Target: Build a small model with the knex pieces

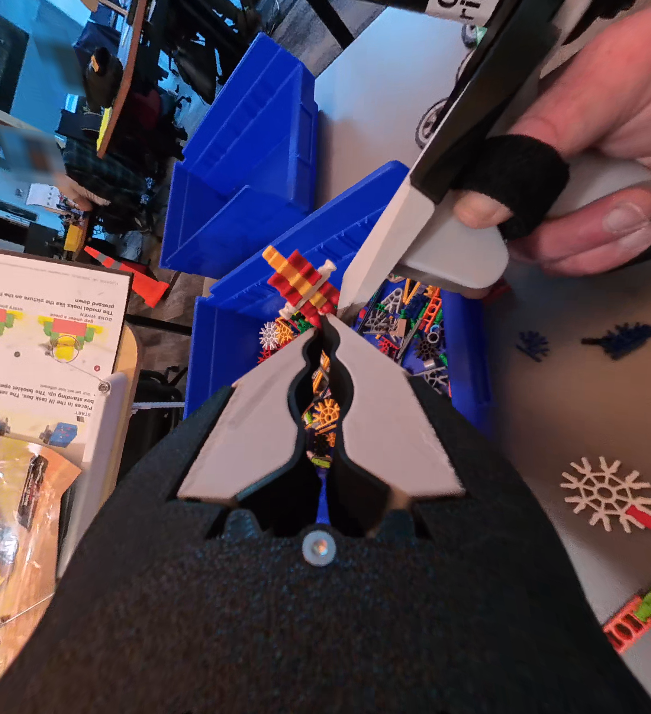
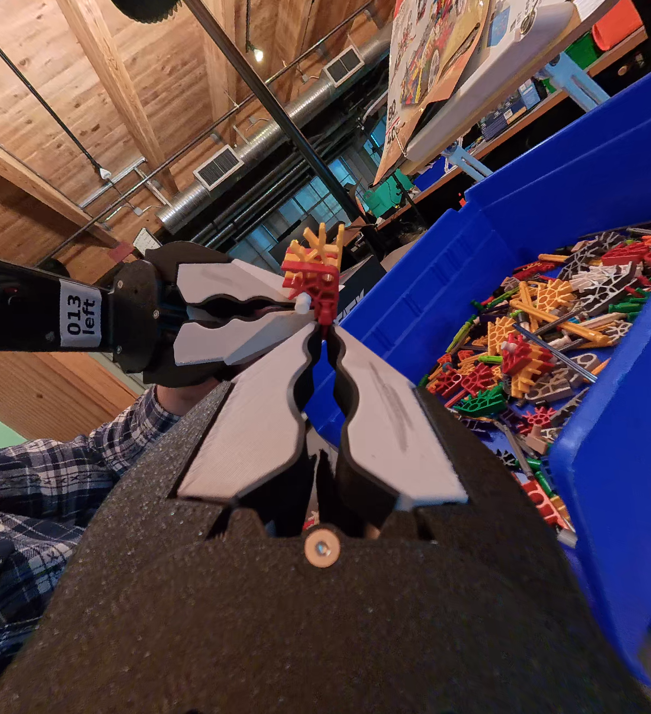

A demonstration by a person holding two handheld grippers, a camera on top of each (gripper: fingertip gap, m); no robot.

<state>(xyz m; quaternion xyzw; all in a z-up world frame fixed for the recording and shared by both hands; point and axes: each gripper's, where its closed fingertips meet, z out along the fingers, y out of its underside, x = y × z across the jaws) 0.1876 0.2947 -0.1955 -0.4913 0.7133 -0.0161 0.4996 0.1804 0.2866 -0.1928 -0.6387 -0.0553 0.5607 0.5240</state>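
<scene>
My left gripper point(image 1: 325, 320) has its jaws squeezed tight on the bottom edge of a little stack of red and yellow plastic spoke pieces on a white rod point(image 1: 302, 284). My right gripper point(image 2: 325, 328) pinches the same stack from another side, and its jaws are clenched too. Together we hold it up in the air, just above a big blue plastic bin point(image 1: 238, 347) full of mixed colourful building pieces point(image 2: 548, 328). A white snowflake-shaped piece point(image 1: 607, 492) lies on the grey worktop point(image 1: 528, 425) nearby. I cannot see how deep each grip goes, because the tips hide that spot.
</scene>
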